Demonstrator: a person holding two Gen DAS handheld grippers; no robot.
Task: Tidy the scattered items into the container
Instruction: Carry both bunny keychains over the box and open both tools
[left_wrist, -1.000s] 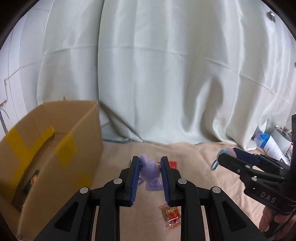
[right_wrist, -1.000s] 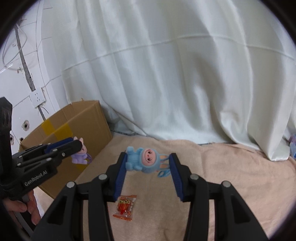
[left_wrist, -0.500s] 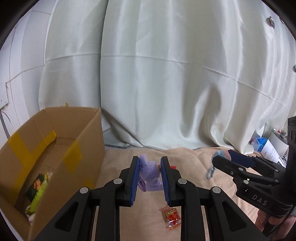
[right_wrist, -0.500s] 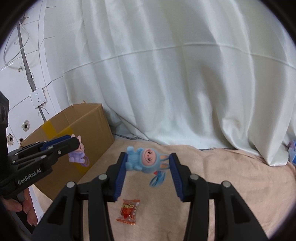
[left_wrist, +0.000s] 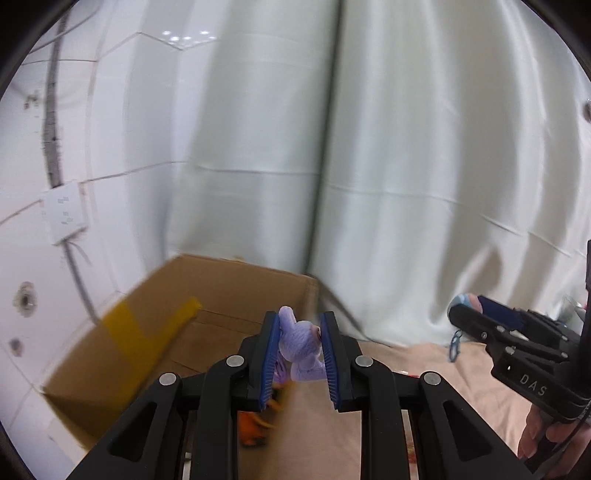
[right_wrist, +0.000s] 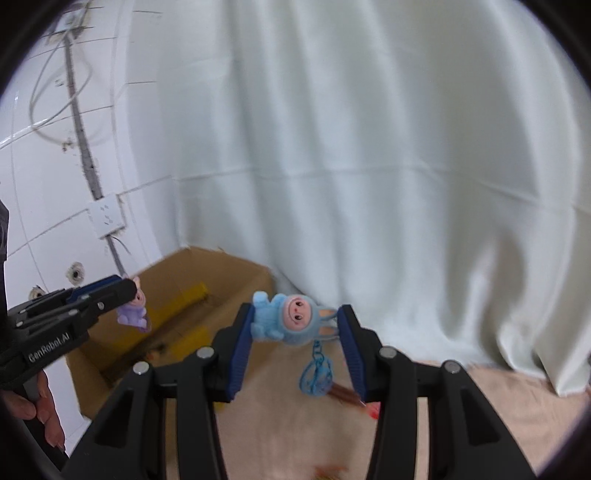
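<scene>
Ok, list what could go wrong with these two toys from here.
1. The blue toy is pinched by its ends in the right gripper, away from the cardboard box; released now, it would likely land on the cloth.
2. Its dangling keyring could snag the box rim.

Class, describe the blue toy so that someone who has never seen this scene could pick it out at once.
Start at the open cardboard box by the white curtain. To its right, above the beige cloth, the right gripper pinches a small plush figure, the blue toy. Unlike the purple toy in the left gripper, it is sky blue with a pink face and a dangling blue keyring.
</scene>
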